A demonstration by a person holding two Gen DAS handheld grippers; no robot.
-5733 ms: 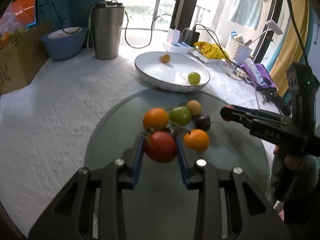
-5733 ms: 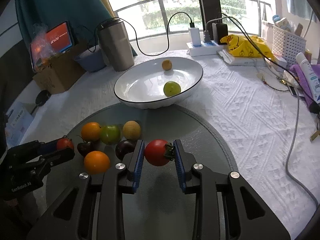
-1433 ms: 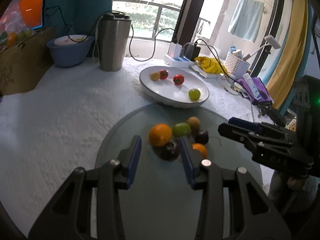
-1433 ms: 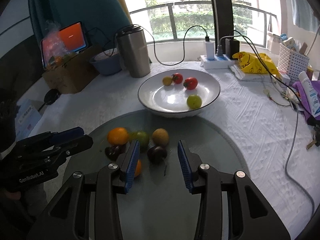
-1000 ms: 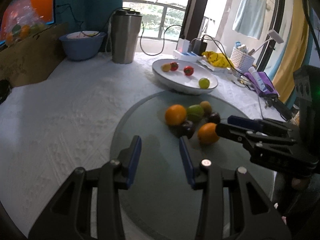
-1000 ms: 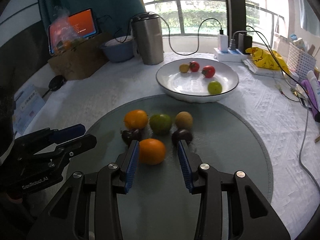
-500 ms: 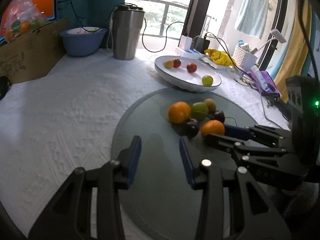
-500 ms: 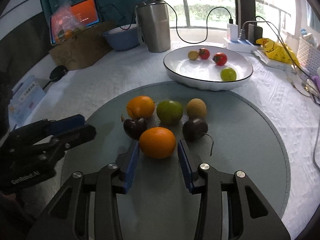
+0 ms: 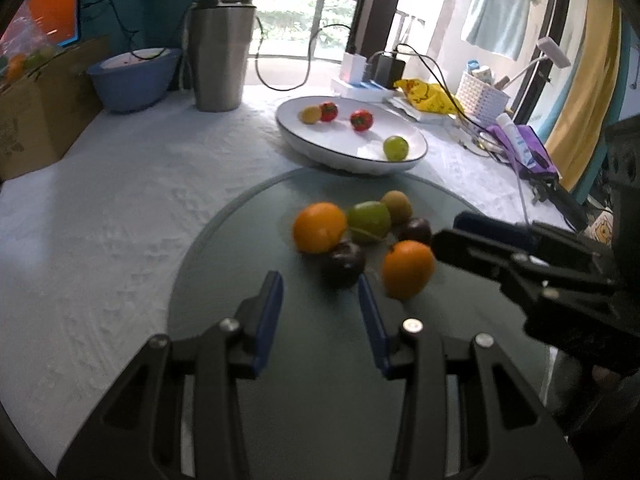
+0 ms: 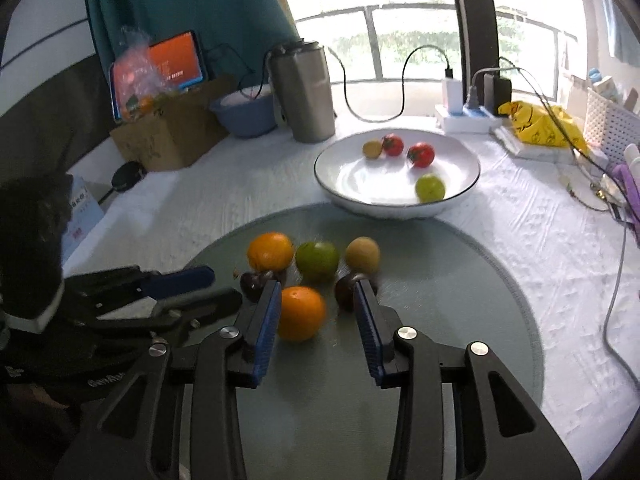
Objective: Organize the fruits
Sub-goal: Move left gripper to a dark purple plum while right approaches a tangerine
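Observation:
Several fruits sit on a round grey mat (image 10: 460, 320): two oranges, a green fruit (image 10: 317, 260), a tan fruit (image 10: 363, 255) and two dark plums. My right gripper (image 10: 316, 312) is open, its jaws on either side of the near orange (image 10: 300, 313), which lies against the left pad. My left gripper (image 9: 320, 300) is open and empty, just short of a dark plum (image 9: 343, 264). The near orange also shows in the left wrist view (image 9: 407, 268). A white bowl (image 10: 460, 156) behind the mat holds two red tomatoes, a small yellow fruit and a green fruit.
A steel tumbler (image 10: 302, 92), a blue bowl (image 10: 244, 116) and a cardboard box (image 10: 168, 132) stand at the back left. A power strip with cables (image 10: 468, 114), a yellow bag and a white basket (image 10: 608, 120) stand at the back right. A white cloth covers the table.
Both tomatoes, held 5.7 s ago, now lie in the bowl. Over the last second my right gripper has closed in around the near orange; my left gripper has neared the dark plum.

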